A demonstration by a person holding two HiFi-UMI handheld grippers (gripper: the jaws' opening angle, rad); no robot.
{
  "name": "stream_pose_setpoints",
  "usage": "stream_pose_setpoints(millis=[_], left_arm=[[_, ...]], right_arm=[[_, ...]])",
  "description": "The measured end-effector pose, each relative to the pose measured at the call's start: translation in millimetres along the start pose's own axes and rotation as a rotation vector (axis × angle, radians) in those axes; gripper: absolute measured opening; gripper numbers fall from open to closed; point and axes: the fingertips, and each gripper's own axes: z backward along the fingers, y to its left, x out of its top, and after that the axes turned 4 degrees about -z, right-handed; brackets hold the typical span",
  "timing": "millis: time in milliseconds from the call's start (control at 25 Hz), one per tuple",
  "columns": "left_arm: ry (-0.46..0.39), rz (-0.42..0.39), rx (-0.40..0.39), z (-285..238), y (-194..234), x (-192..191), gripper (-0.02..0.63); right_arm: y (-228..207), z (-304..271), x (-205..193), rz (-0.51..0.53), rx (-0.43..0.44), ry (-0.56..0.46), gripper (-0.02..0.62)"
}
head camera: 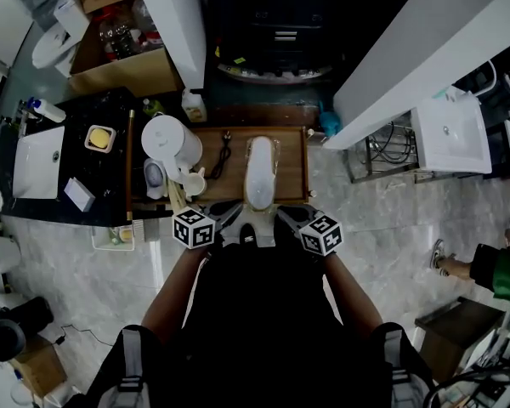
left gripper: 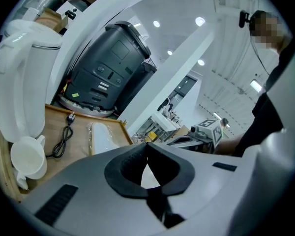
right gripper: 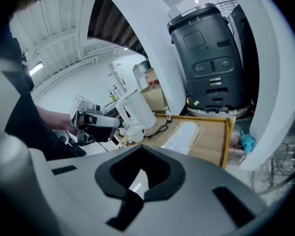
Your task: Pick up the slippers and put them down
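The left gripper (left gripper: 146,146) and right gripper (right gripper: 140,149) are hovering pressed together, empty. Glossy, plastic-wrapped white slippers (head camera: 260,172) are lying on a wooden tray (head camera: 294,187).

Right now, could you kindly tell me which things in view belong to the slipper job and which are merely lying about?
Belong to the job: wrapped slipper; left gripper; right gripper.
Lying about: kettle; cup; power cord.

Left forearm (head camera: 172,291) and right forearm (head camera: 350,289) angle inward at centre frame, left hand-held gripper (head camera: 229,221) and right hand-held gripper (head camera: 287,219) nearly tip to tip, both with jaws closed.
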Motion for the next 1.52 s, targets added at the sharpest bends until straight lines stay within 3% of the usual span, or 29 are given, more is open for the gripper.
stream_pose_setpoints(millis=[560, 1520], left_arm=[[0.025, -0.047, -0.061, 3.9, -15.1, -0.5, 0.012], [0.040, -0.065, -0.103, 7.2, -28.7, -4.2, 0.012]], right_arm=[[13.0, 12.0, 18.1, 0.021, -0.037, -0.095, 0.008], [19.9, 10.7, 14.1, 0.046, -0.033, -0.089, 0.006]])
